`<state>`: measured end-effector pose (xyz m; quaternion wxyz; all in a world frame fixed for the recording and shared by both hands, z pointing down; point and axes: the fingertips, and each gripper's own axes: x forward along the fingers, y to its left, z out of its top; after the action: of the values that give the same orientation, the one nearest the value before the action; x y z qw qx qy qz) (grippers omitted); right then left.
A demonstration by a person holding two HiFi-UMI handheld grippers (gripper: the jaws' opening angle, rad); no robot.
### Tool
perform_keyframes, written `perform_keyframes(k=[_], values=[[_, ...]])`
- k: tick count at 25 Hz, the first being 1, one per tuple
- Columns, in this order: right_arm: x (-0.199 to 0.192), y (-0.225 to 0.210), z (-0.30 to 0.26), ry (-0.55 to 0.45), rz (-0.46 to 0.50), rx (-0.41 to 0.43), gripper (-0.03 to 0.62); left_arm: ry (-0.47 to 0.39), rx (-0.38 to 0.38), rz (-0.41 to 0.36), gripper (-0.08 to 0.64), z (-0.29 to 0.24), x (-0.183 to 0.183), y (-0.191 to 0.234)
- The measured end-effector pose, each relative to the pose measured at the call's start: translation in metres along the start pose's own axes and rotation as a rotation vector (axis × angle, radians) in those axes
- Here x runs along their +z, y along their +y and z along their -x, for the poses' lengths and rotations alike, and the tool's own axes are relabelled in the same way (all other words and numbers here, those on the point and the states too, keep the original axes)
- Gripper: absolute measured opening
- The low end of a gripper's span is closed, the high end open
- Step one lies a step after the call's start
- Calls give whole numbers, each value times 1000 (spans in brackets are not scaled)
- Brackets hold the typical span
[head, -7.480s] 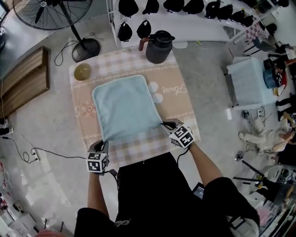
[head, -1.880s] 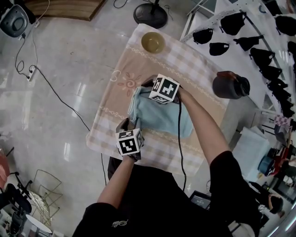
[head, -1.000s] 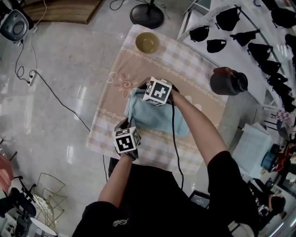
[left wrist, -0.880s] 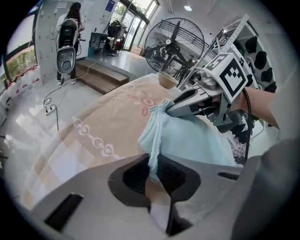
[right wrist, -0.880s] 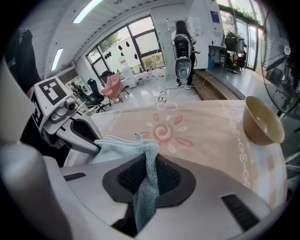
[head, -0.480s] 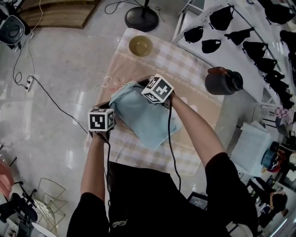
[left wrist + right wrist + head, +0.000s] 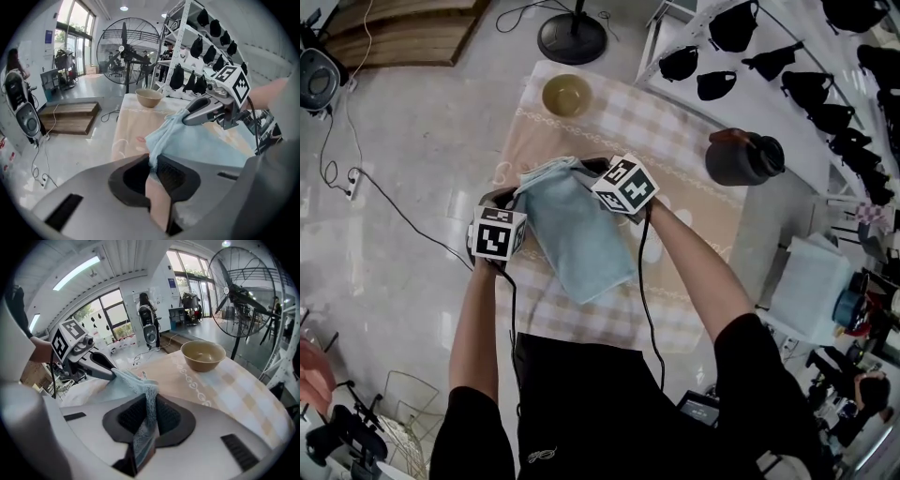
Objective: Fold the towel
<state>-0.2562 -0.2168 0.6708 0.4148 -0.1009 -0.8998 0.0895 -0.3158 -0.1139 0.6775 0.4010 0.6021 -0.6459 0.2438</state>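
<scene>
The towel [image 7: 579, 239] is soft, light and floppy, so we have the left gripper [image 7: 153, 165] and right gripper [image 7: 149, 414] each clamped on a corner.

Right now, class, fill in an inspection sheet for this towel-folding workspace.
Surface: covered by a checked cloth.
Job's things: light blue towel, partly folded, one end lifted.
Clutter: bowl and dark jug on the cloth, apart from the towel.
Grippers: left gripper and right gripper have just been closing; each is shut on a towel edge.
Cables: one cable from the right gripper, another on the floor.
Surroundings: fan base, rack of dark items.
</scene>
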Motion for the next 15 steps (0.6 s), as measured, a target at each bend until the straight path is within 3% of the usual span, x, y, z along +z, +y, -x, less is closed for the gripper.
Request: perform_keyframes(k=[7,15], values=[[8,22,39,-117,55,-17,52,-111,3,-62,49,39,10,-27],[-11,51,77,-154,82,-86,54,-158,-35,-142,49,71,2,-72]])
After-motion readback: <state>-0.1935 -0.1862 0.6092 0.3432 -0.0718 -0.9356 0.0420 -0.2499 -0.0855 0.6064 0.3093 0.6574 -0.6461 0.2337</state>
